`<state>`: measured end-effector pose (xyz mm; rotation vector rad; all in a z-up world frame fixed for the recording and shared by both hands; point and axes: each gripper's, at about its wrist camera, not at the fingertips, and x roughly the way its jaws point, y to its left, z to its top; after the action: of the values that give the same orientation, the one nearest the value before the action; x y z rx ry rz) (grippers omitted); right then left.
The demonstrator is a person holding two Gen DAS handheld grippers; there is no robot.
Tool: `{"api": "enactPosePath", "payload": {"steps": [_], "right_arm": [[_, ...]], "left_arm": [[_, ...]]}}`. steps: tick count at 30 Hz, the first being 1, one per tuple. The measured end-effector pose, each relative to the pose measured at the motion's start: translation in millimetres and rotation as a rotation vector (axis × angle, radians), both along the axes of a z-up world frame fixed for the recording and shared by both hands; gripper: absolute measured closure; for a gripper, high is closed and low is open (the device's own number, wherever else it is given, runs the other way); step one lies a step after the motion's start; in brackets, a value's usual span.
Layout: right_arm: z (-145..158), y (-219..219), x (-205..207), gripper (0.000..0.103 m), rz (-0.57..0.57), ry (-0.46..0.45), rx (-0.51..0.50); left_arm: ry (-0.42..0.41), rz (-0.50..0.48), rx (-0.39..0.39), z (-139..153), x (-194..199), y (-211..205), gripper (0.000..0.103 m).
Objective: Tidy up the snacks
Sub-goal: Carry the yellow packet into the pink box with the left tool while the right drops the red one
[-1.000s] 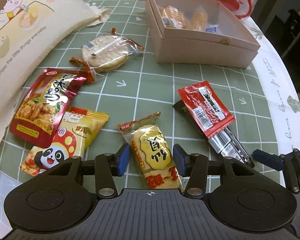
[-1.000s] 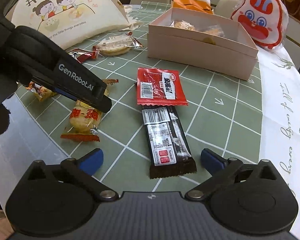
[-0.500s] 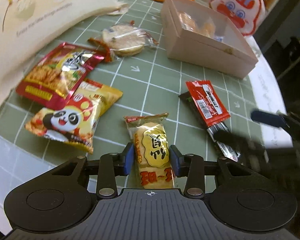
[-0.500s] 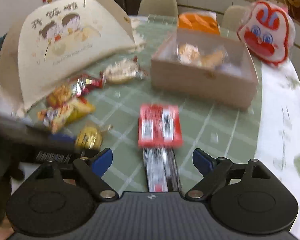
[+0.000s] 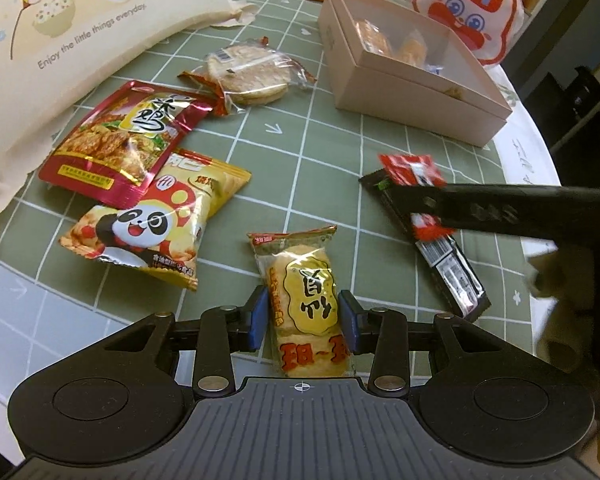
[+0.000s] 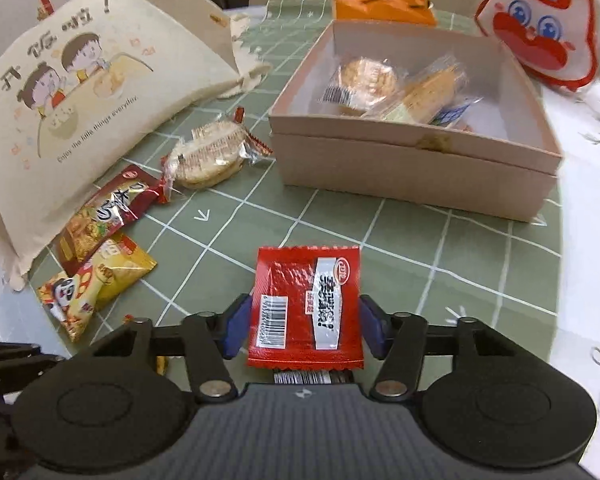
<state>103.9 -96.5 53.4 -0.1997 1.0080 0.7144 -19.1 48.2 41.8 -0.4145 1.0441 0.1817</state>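
Low in each wrist view, the left gripper pinches a yellow rice cracker pack on the green checked mat, while the right gripper's jaws are closing on a red snack packet, with the pink box toward the upper right.

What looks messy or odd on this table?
Several snack packets lie loose on the green mat: the panda bag is half tucked under the red pouch, and a wrapped round cracker lies by itself. The pink box has a small brown scuff on its front rim.
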Motion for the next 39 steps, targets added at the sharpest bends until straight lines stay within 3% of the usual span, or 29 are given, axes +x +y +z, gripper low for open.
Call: {"api": "enactPosePath", "payload": {"steps": [5, 11, 16, 19, 23, 28, 33, 36, 39], "right_arm": [[13, -24, -20, 0.056, 0.019, -0.039, -0.021], [18, -52, -26, 0.056, -0.028, -0.015, -0.032], [23, -68, -30, 0.056, -0.058, -0.031, -0.038], [32, -74, -34, 0.056, -0.06, -0.049, -0.038], [52, -79, -36, 0.056, -0.052, -0.104, -0.026], [86, -79, -24, 0.056, -0.048, -0.163, 0.025], [123, -65, 9, 0.056, -0.062, -0.239, 0.074], [139, -46, 36, 0.056, -0.074, -0.275, 0.077], [142, -29, 64, 0.056, -0.089, -0.259, 0.072]], "left_arm": [[0.01, -0.002, 0.026, 0, 3, -4, 0.06], [0.03, 0.001, 0.071, 0, 6, -13, 0.06], [0.031, -0.006, 0.03, 1, 7, -22, 0.062], [-0.024, -0.008, 0.011, 13, 7, -25, 0.062], [-0.15, 0.008, 0.012, 54, 20, -19, 0.062], [-0.288, -0.055, 0.082, 123, 64, -10, 0.062], [-0.404, -0.117, 0.122, 181, 133, 5, 0.061], [-0.386, -0.114, 0.114, 185, 182, 12, 0.061], [-0.342, -0.095, 0.072, 172, 219, 23, 0.061]]}}
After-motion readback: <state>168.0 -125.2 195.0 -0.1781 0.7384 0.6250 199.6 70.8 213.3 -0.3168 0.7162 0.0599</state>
